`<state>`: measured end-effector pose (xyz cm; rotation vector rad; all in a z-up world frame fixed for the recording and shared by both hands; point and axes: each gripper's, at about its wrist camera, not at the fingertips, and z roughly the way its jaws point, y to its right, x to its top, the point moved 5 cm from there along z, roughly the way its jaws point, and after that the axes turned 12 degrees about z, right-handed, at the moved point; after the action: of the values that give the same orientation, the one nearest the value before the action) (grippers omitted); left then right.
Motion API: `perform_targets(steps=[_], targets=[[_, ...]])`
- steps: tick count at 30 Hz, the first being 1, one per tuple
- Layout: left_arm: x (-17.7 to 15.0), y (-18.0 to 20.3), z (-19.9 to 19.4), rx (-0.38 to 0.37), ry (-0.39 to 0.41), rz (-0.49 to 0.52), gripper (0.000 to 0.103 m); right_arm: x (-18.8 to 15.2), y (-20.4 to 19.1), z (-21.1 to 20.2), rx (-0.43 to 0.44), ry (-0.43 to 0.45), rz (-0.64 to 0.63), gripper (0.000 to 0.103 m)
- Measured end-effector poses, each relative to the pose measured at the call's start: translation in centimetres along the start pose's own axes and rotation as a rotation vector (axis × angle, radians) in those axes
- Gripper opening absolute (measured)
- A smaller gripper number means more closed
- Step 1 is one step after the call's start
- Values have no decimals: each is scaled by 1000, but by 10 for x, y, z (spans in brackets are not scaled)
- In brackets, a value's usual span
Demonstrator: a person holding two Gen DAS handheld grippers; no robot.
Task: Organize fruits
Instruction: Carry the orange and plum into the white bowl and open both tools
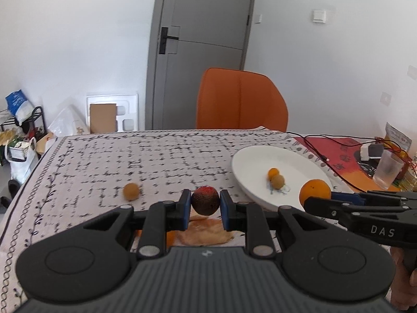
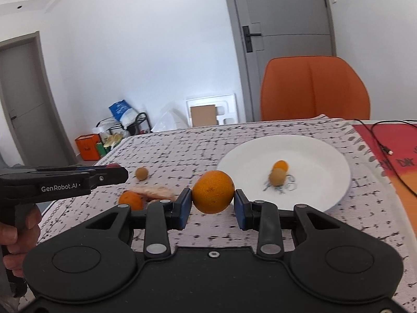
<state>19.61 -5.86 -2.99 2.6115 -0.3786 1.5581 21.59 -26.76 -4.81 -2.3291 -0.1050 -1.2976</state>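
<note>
My left gripper is shut on a dark red-brown round fruit, held above the patterned tablecloth. My right gripper is shut on a large orange, held just left of the white plate; that orange also shows in the left wrist view. The plate holds a small orange fruit and a small tan fruit. On the cloth lie a tan round fruit, another orange and a pale peel-like piece.
An orange chair stands behind the table. At the right are a red mat with black cables, a clear plastic cup and a packet. Bags and a rack sit on the floor at the left.
</note>
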Motion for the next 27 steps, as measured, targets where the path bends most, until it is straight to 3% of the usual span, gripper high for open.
perform_targets(steps=[27], targets=[[27,66,69,-115,-31,111,22,4,68,12,-130,19,106,33]])
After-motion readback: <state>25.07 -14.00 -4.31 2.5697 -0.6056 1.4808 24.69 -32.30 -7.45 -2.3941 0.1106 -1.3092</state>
